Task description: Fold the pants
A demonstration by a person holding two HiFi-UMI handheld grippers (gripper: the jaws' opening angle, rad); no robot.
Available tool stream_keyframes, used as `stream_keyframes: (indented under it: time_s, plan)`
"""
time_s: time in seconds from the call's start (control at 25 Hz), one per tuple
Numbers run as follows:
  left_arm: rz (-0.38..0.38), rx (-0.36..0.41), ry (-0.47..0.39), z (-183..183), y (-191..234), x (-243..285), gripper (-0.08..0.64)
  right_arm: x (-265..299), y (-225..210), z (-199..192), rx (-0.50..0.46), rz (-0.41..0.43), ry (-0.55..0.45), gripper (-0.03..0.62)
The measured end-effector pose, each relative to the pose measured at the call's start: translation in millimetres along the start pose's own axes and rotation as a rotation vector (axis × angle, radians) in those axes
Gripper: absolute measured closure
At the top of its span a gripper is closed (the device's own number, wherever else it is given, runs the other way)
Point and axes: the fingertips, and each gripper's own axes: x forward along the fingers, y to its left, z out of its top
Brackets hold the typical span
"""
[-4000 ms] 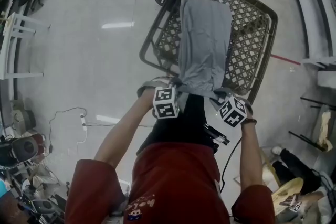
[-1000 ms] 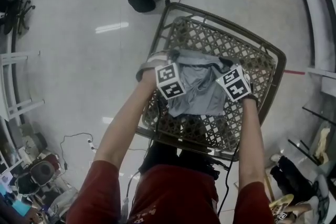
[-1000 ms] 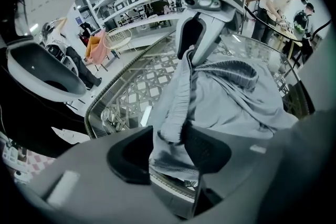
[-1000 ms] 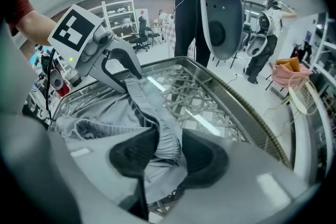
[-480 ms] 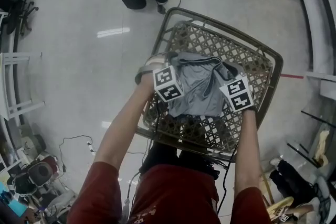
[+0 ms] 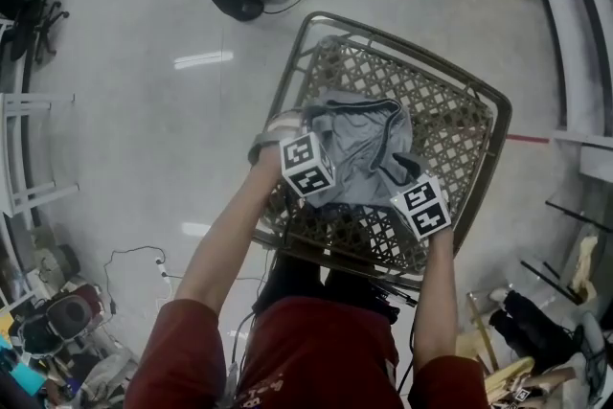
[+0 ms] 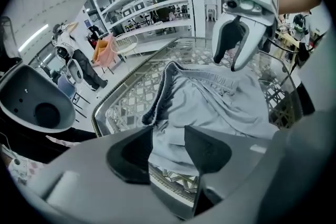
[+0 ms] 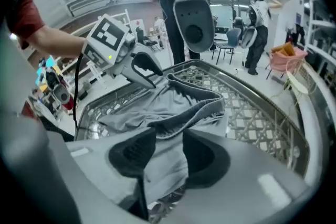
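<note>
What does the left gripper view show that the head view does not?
Left gripper view only: white shelves in the background, and the left gripper with its jaws apart over the cloth. Head view only: the person's red shirt and forearms. Both: the grey pants, the lattice basket and the right gripper.

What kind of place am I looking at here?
Probably a big indoor workshop or lab, not a home: long white shelving racks and a glossy pale floor with loose cables.

Matt cloth pants [image 6: 359,158] on a woven lattice table [image 6: 450,120] (floor [image 6: 144,129] glossy).
</note>
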Motion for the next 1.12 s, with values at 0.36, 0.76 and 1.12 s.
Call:
stream_keyframes:
  time_s: [0.36, 0.76, 1.12]
  plan:
    - [-0.013, 0.059, -0.025, 5, -33, -17, 0.359, 17, 40, -5, -0.846, 0.014, 0.139, 0.383]
    - [-0.017, 0.108, -0.005, -8, -57, -24, 0.359, 35, 34, 2, -1.065, 0.065, 0.226, 0.551]
    - [0.004, 0.066, -0.043, -10, -50, -36, 0.359, 30, 27, 59, -1.056, 0.013, 0.158, 0.566]
